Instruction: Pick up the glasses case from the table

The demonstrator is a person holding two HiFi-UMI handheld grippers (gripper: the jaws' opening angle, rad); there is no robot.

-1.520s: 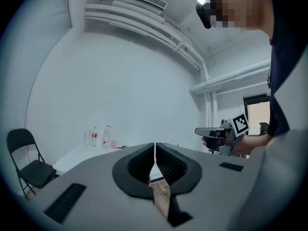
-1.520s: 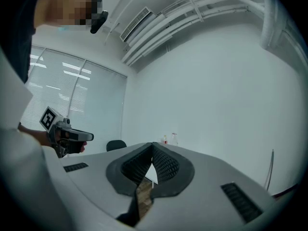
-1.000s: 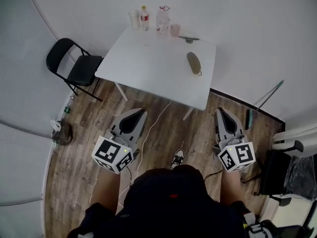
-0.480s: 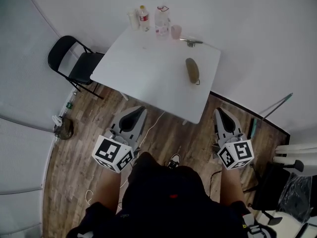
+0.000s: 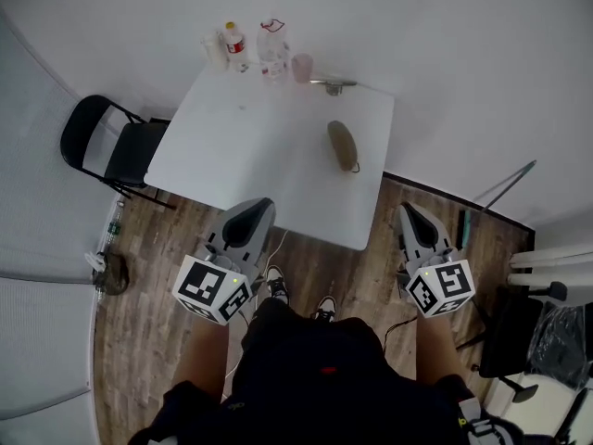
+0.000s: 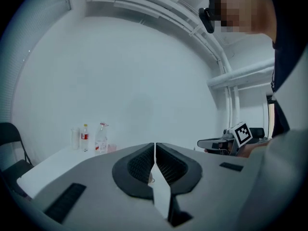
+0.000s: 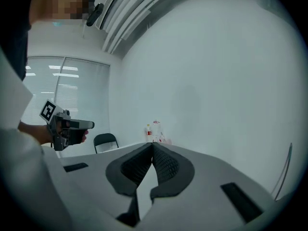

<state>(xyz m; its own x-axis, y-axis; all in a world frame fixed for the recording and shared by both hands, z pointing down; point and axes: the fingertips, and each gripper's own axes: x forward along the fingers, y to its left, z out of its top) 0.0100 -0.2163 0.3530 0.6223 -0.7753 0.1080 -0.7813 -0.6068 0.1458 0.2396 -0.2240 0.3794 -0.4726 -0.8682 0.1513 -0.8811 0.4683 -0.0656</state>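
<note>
The glasses case (image 5: 342, 145) lies on the right half of the white table (image 5: 250, 156), well in from the near edge. It is a dark olive, rounded oblong with its long axis running roughly away from the person and a small loop at its near end. It lies alone; the metal object (image 5: 332, 84) behind it and the cup and bottles (image 5: 259, 49) along the far edge are well apart from it.

The right gripper (image 5: 406, 209) is the nearer one, over the floor just off the table's near right corner. Its jaws are pressed together with nothing between them, as the right gripper view (image 7: 152, 146) shows. The left gripper (image 5: 263, 204) hangs at the table's near edge, also closed and empty (image 6: 155, 146).

The step in hand looks like the approach. To do it well, the right gripper probably needs to spread its jaws before arriving. It should then come in low over the tabletop and straddle the case across its narrow width at the middle. There the rounded shell is least likely to squirt out or swing.
</note>
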